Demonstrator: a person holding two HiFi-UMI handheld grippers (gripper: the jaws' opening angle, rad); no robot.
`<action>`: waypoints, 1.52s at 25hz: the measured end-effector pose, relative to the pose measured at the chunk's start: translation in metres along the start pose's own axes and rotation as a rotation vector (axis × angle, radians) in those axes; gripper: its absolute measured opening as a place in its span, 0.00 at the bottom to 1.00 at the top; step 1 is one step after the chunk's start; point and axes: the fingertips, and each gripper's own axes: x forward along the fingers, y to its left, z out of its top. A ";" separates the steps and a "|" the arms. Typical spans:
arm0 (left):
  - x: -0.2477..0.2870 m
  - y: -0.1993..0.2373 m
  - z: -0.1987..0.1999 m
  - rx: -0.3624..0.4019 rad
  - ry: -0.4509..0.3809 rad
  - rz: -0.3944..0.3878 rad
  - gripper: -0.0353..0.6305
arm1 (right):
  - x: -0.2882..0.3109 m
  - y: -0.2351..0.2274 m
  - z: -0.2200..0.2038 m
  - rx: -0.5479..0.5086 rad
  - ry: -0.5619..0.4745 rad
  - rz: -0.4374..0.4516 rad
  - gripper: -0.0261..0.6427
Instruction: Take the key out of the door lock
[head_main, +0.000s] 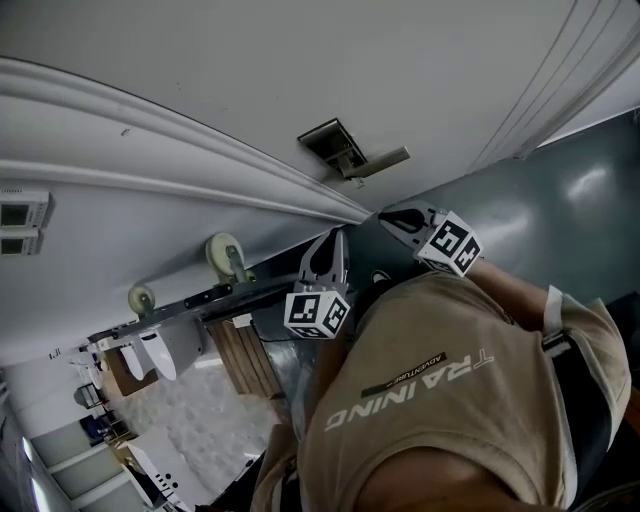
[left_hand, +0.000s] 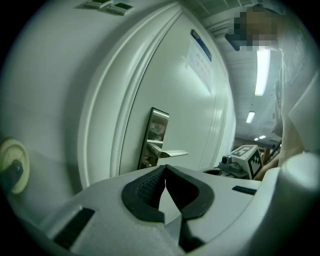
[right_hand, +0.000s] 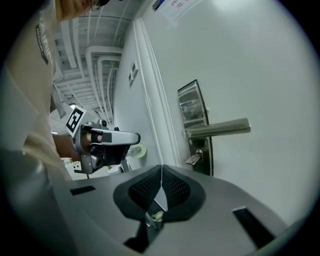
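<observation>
A small silver key (right_hand: 194, 159) sticks out of the lock in the steel plate (right_hand: 195, 125), just under the lever handle (right_hand: 217, 129) of the white door (right_hand: 250, 60). My right gripper (right_hand: 161, 167) is shut on nothing, a short way in front of the key and below it. My left gripper (left_hand: 165, 167) is also shut and empty, pointing at the plate (left_hand: 155, 135) and handle (left_hand: 169, 152) from farther off. In the head view both grippers hang below the handle (head_main: 372, 163): left (head_main: 338, 234), right (head_main: 386, 215). There the key is too small to make out.
Moulded door frame (head_main: 180, 150) runs beside the lock. Two wall switches (head_main: 22, 215) sit at the far left. Cream round wheels (head_main: 225, 255) are on a rack near the frame. The person's tan shirt (head_main: 450, 390) fills the lower right. Ceiling lights (left_hand: 261, 70) show beyond.
</observation>
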 end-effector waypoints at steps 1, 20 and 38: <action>0.000 0.003 0.000 0.044 0.011 -0.004 0.07 | 0.003 0.001 0.000 0.008 0.002 -0.009 0.06; -0.001 0.054 -0.015 0.198 0.047 -0.324 0.07 | 0.042 0.023 0.044 0.082 -0.098 -0.372 0.06; 0.008 0.064 -0.027 0.139 0.049 -0.288 0.07 | 0.041 -0.043 -0.008 0.624 -0.119 -0.399 0.06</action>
